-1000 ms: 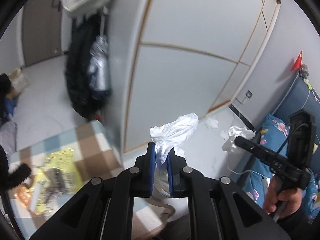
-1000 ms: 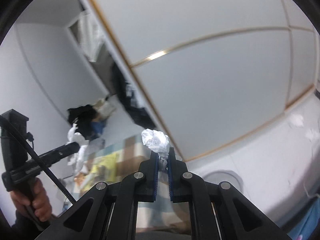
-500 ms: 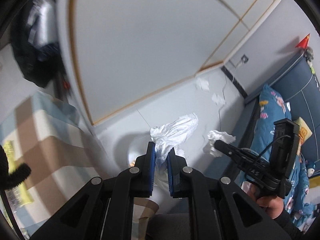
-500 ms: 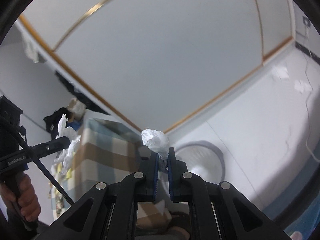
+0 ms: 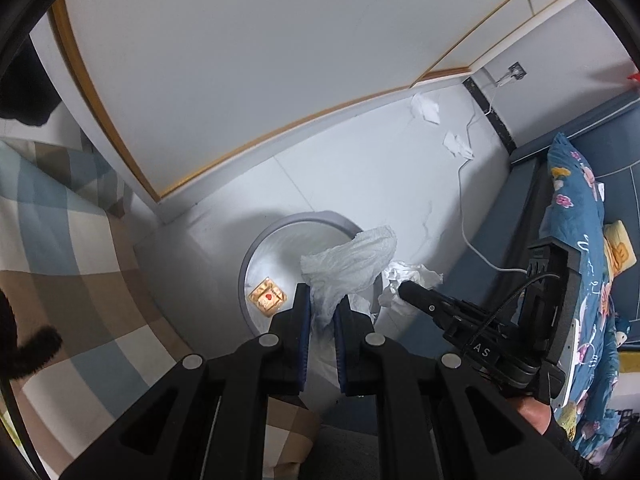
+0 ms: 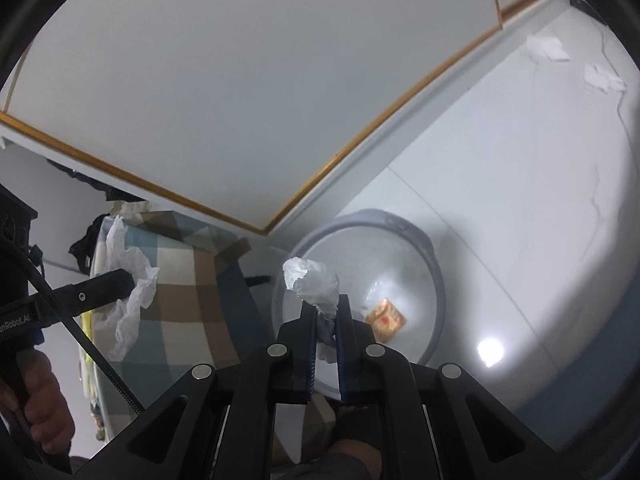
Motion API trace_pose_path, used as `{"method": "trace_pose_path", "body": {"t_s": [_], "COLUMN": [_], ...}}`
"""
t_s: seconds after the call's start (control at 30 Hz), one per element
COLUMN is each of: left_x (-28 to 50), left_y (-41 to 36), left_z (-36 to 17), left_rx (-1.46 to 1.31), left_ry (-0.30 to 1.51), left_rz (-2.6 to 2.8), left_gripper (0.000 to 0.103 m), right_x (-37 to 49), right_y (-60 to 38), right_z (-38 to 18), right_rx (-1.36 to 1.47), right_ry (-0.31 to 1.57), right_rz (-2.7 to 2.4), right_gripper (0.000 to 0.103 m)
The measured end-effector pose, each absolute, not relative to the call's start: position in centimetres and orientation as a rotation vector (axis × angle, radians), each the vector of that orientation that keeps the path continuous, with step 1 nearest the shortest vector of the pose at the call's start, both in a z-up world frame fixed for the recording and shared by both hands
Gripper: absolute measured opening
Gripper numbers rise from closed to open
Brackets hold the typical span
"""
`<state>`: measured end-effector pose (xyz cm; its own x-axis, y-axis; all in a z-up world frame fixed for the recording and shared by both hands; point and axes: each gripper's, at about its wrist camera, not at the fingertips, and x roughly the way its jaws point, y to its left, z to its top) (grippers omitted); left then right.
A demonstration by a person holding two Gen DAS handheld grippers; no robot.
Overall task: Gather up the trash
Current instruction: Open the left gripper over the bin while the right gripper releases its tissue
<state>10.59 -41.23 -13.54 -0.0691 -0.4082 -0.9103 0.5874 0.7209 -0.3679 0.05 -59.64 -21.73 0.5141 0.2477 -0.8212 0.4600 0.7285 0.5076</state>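
Overhead, you have a white wardrobe door [image 5: 248, 80] with a gold trim line filling the upper part of both views, and beside it a checked bedcover [image 5: 60, 248] at the left. Below these lies the pale floor [image 5: 360, 168], where two loose scraps of paper [image 5: 426, 107] lie near the skirting, well apart from you and not yet collected. Against the corner stands the grey round bin [image 6: 434, 264], placed where both of your arms can reach it; a small orange wrapper [image 6: 386, 318] already lies on its bottom. Your left gripper [image 5: 322, 312] points down over the bin mouth and is clamped on a long crumpled tissue [image 5: 348, 260], which stands up out of the jaws. Your right gripper [image 6: 325, 316] likewise angles down over the bin and is pinched shut on a smaller tissue wad [image 6: 312, 282]. Each tissue is held by its lower end, so most of the paper stays visible and free to drop. Judging by this, both pieces are positioned for release into the bin; the risk is light paper clinging to a pad or drifting past the rim.
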Motion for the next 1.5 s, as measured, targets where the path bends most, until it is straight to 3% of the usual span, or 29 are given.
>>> {"method": "trace_pose_path", "body": {"t_s": [0.43,0.5,0.57,0.63,0.93,0.97,1.13,1.4,1.5], "left_x": [11.0,11.2,11.3,11.4,11.3,11.2,10.9,10.5,10.2], "left_y": [-43.2,-43.3,-43.6,-43.9,-44.5,-44.5,-44.8,-44.6,-44.3], "left_z": [-16.2,-16.5,-17.0,-17.3,-18.4,-18.6,-18.6,-18.1,-17.3], "left_rx": [0.181,0.183,0.194,0.194,0.21,0.213,0.225,0.239,0.257], "left_ry": [1.492,1.503,1.524,1.532,1.566,1.572,1.571,1.538,1.494], "left_rz": [-0.803,-0.804,-0.806,-0.81,-0.818,-0.82,-0.817,-0.826,-0.813], "left_gripper": [0.007,0.007,0.008,0.008,0.01,0.011,0.041,0.046,0.058], "right_x": [0.6,0.8,0.8,0.5,-1.0,-1.2,-2.0,-2.2,-2.2], "right_y": [-59.8,-59.7,-59.6,-59.9,-60.9,-61.0,-61.5,-61.8,-61.6], "right_z": [-24.8,-25.1,-25.2,-25.1,-24.3,-24.3,-23.7,-22.7,-22.5], "right_rx": [0.805,0.809,0.817,0.82,0.821,0.82,0.81,0.805,0.801], "right_ry": [1.109,1.113,1.11,1.094,1.057,1.053,1.035,1.009,1.013], "right_rz": [-0.129,-0.127,-0.134,-0.133,-0.177,-0.185,-0.213,-0.237,-0.238], "right_gripper": [0.012,0.019,0.036,0.044,0.053,0.054,0.055,0.062,0.065]}}
